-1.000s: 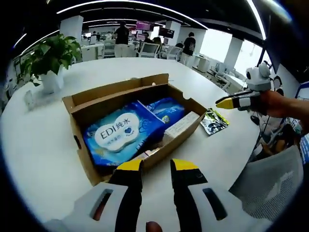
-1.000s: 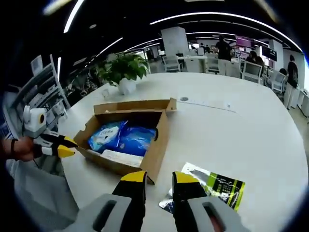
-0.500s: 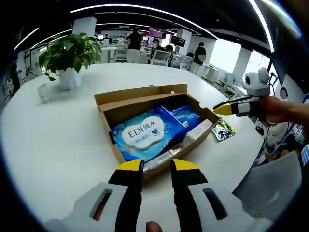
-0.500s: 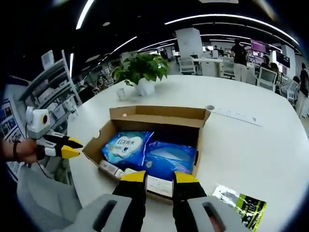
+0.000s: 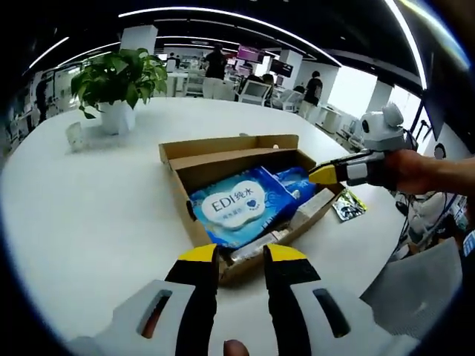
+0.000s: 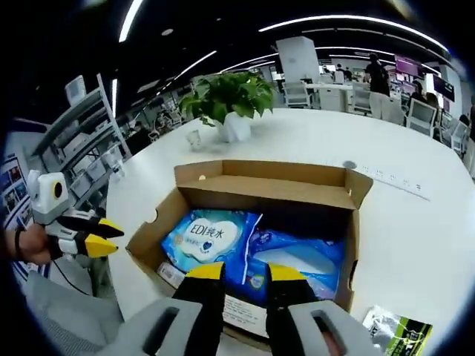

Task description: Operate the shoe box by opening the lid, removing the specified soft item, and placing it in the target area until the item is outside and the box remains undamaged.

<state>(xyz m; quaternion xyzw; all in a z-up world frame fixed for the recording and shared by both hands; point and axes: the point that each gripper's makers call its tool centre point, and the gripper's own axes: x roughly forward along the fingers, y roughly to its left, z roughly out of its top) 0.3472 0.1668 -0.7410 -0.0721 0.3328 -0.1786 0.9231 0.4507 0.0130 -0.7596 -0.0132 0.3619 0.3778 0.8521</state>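
**Right gripper closes in over the open shoe box**

Since a second ago the right gripper (image 6: 236,271) has come from beside the green foil packet (image 6: 395,331) to hang above the near wall of the cardboard shoe box (image 6: 194,175), its yellow-tipped jaws a little apart and holding nothing. Seen in the left gripper view, its tip now reaches over the box's right wall (image 5: 323,175), where before it stood well off to the side. The left gripper (image 5: 239,254) stays at the near corner of the box (image 5: 231,142), jaws slightly parted and empty; in the right gripper view it hangs off the table's edge (image 6: 100,236), held by a hand (image 6: 21,245)

The lid is folded back and the box is open. Inside lie a blue EDI wet-wipes pack (image 6: 210,234), a second blue soft pack (image 6: 297,255) beside it, and a white carton (image 5: 320,202) along one wall. The foil packet lies on the white table (image 5: 89,208) just outside the box. A potted plant (image 5: 119,78) stands beyond
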